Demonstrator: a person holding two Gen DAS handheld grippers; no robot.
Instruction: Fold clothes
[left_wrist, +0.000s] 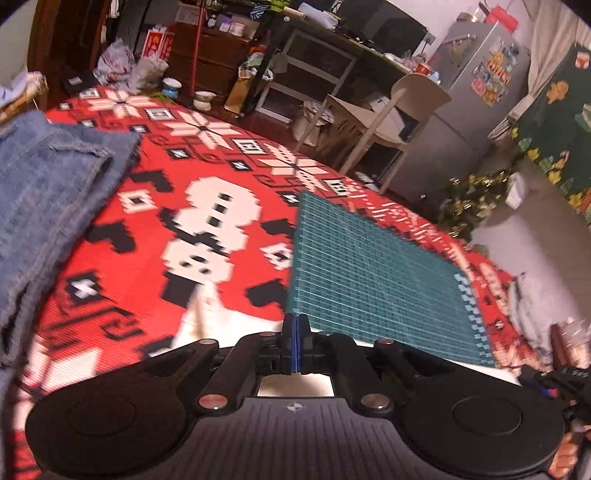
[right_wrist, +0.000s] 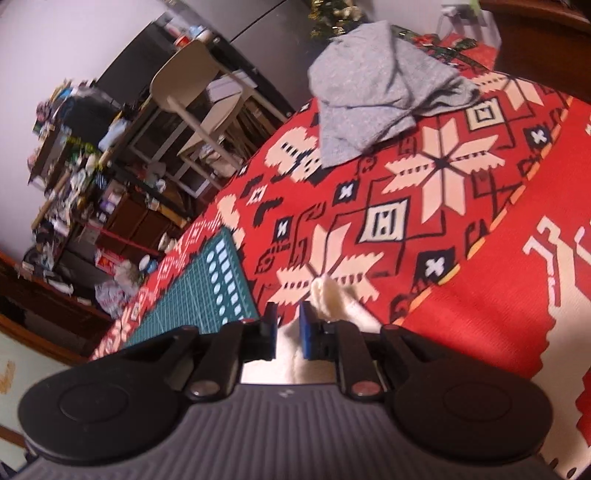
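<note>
Between garments — a white cloth (right_wrist: 332, 299) waits just ahead.
Left gripper (left_wrist: 294, 325) pinched closed, empty; right gripper (right_wrist: 288, 317) narrowly parted — next, clamp the cloth.

A red blanket (left_wrist: 155, 258) patterned with white snowflakes and black figures covers the whole surface. On it lie 1 green gridded cutting mat (left_wrist: 376, 273) toward its right edge, blue denim (left_wrist: 48, 192) at the far left, and a crumpled grey garment (right_wrist: 376, 85) at the far end. A cream-white cloth (right_wrist: 328, 299) rests on the near part.
</note>
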